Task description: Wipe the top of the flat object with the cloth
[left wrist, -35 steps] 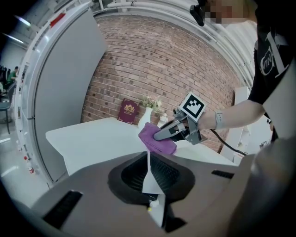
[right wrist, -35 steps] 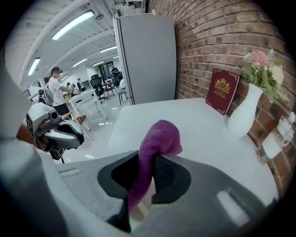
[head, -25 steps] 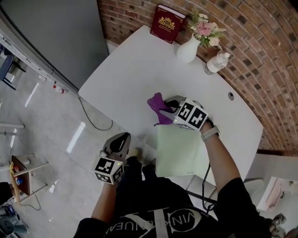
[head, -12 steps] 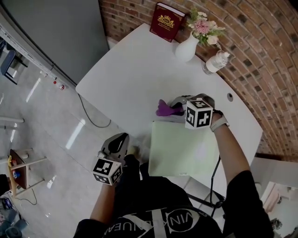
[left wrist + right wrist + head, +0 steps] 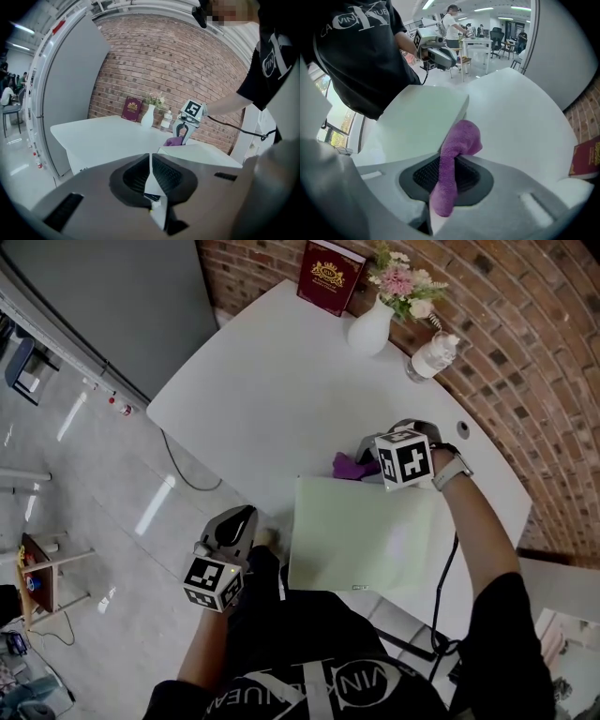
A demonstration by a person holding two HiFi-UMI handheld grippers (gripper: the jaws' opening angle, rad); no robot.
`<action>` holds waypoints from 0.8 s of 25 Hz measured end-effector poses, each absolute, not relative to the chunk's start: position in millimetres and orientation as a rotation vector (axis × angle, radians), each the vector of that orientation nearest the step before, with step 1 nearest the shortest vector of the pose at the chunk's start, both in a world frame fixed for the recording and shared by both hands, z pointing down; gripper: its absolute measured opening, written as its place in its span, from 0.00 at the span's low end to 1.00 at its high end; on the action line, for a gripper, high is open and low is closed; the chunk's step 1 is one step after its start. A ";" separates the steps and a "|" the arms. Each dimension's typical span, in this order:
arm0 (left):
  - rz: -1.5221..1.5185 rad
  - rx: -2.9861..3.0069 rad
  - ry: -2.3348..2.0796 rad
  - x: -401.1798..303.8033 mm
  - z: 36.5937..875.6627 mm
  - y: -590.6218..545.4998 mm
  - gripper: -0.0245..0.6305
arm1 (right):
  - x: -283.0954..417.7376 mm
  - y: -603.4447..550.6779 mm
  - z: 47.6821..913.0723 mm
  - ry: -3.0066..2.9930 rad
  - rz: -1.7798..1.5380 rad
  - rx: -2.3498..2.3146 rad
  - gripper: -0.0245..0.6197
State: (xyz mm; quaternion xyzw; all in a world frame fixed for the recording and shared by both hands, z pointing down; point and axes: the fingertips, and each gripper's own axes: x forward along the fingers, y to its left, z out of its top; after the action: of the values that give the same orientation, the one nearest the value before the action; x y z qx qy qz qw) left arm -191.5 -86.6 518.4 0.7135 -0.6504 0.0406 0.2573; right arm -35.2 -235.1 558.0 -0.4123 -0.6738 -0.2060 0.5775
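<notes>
On the table (image 5: pixel 272 371), vase (image 5: pixel 369 332) holds flowers (image 5: pixel 401 282); right claw (image 5: pixel 451 160) grips cloth (image 5: pixel 462 136), left claw (image 5: pixel 150 160) closed.

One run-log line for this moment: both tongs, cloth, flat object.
right tongs: shut on purple cloth | cloth: at far edge of flat object | left tongs: shut, empty

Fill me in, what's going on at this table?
A person holds a gripper in each hand. The right gripper is clamped on a purple cloth at the far edge of a pale green flat board on the white table. The left gripper is shut and empty, held off the table's near side. Wiping looks about to start.
</notes>
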 end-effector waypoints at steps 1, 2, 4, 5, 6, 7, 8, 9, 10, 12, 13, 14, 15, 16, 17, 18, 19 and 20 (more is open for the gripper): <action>0.116 1.941 -1.758 -187.7 518.5 -87.1 0.07 | -27.3 -238.0 559.4 -1.572 -0.475 -0.952 0.13; 0.122 1.949 -1.750 -183.6 518.7 -88.3 0.07 | -19.6 -241.4 560.6 -1.570 -0.470 -0.937 0.13; 0.130 1.962 -1.733 -175.1 519.0 -91.5 0.07 | -5.2 -249.1 562.0 -1.570 -0.462 -0.904 0.13; 0.133 1.967 -1.726 -170.7 519.5 -93.1 0.07 | 2.1 -252.9 562.3 -1.568 -0.460 -0.889 0.13; 0.137 1.972 -1.718 -166.3 520.1 -94.4 0.07 | 9.5 -256.6 562.4 -1.564 -0.459 -0.876 0.13; 0.144 1.976 -1.709 -161.9 521.0 -95.6 0.07 | 17.0 -260.4 562.4 -1.559 -0.457 -0.863 0.13; 0.153 1.981 -1.700 -157.5 522.0 -96.4 0.07 | 24.4 -264.1 562.3 -1.554 -0.455 -0.850 0.13; 0.162 1.985 -1.691 -153.3 523.0 -96.9 0.07 | 31.8 -267.8 562.3 -1.551 -0.450 -0.838 0.13; 0.171 1.988 -1.683 -149.3 523.8 -97.4 0.07 | 39.4 -271.7 562.5 -1.548 -0.446 -0.824 0.13; 0.180 1.994 -1.674 -142.4 524.9 -98.3 0.07 | 55.3 -280.1 564.2 -1.544 -0.438 -0.789 0.13; 0.182 1.996 -1.672 -139.8 525.1 -98.8 0.07 | 63.3 -284.7 565.5 -1.543 -0.434 -0.767 0.13; 0.184 1.998 -1.672 -137.8 525.0 -99.3 0.07 | 70.9 -289.2 566.8 -1.543 -0.431 -0.742 0.13; 0.186 1.998 -1.671 -136.3 524.7 -99.6 0.07 | 78.0 -293.8 568.1 -1.546 -0.426 -0.716 0.13; 0.187 1.998 -1.671 -134.9 524.3 -99.8 0.07 | 84.5 -298.3 569.2 -1.550 -0.420 -0.687 0.13; 0.189 1.998 -1.670 -133.5 523.9 -99.8 0.07 | 90.5 -302.8 569.8 -1.558 -0.413 -0.655 0.13; 0.191 1.999 -1.668 -132.0 523.7 -100.0 0.07 | 96.0 -307.4 569.8 -1.568 -0.404 -0.620 0.13; 0.194 2.001 -1.666 -130.5 523.6 -100.3 0.07 | 101.4 -312.2 569.7 -1.581 -0.391 -0.581 0.13; 0.199 2.004 -1.664 -128.8 523.6 -101.0 0.07 | 107.1 -317.4 570.0 -1.593 -0.373 -0.537 0.13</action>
State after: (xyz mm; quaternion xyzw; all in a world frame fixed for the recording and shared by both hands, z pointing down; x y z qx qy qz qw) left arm -128.8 -101.0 523.6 0.7405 -0.6147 0.0736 0.2615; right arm 107.1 -317.4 570.0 -0.2365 -0.7018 -0.1643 0.6515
